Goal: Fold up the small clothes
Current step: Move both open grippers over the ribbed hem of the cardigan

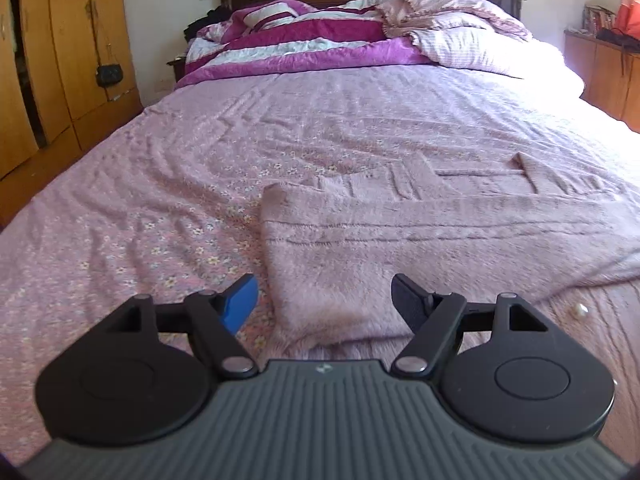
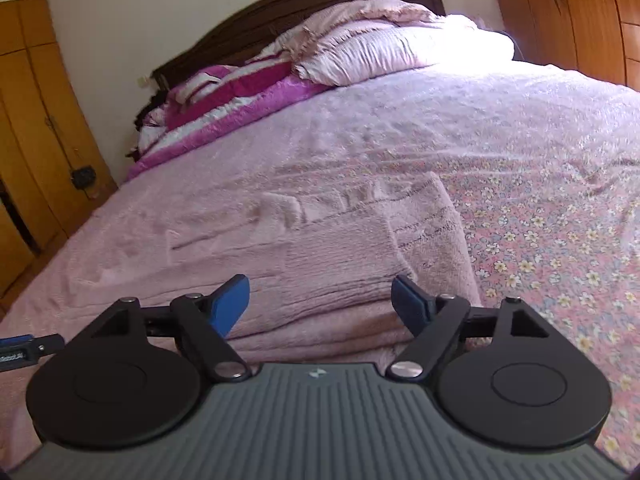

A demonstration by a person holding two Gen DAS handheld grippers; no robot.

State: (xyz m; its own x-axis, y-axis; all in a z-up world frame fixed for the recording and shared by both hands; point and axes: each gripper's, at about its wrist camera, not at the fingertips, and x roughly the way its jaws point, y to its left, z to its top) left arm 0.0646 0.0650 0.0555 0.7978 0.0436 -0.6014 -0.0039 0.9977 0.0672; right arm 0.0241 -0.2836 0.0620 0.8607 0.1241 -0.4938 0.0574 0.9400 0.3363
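Observation:
A fuzzy pink garment (image 1: pixel 400 232) lies flat on the floral pink bedsheet (image 1: pixel 140 200). Its left edge is folded and its far edge has ribbed flaps. My left gripper (image 1: pixel 324 284) hovers open over the garment's near left corner, and nothing sits between its fingers. In the right wrist view the same garment (image 2: pixel 340 248) shows stacked layers near the camera. My right gripper (image 2: pixel 320 282) stands open just above those layers, pads apart from the cloth. A blue-and-black part of the other gripper (image 2: pixel 24 350) pokes in at the left edge.
Purple-and-white quilts (image 1: pixel 304 44) and pale pink bedding (image 1: pixel 472 40) are piled at the dark headboard. A wooden wardrobe (image 1: pixel 52 60) stands to the left and a wooden cabinet (image 1: pixel 608 68) to the right. A small white bead-like object (image 1: pixel 580 311) lies on the sheet near the garment's right edge.

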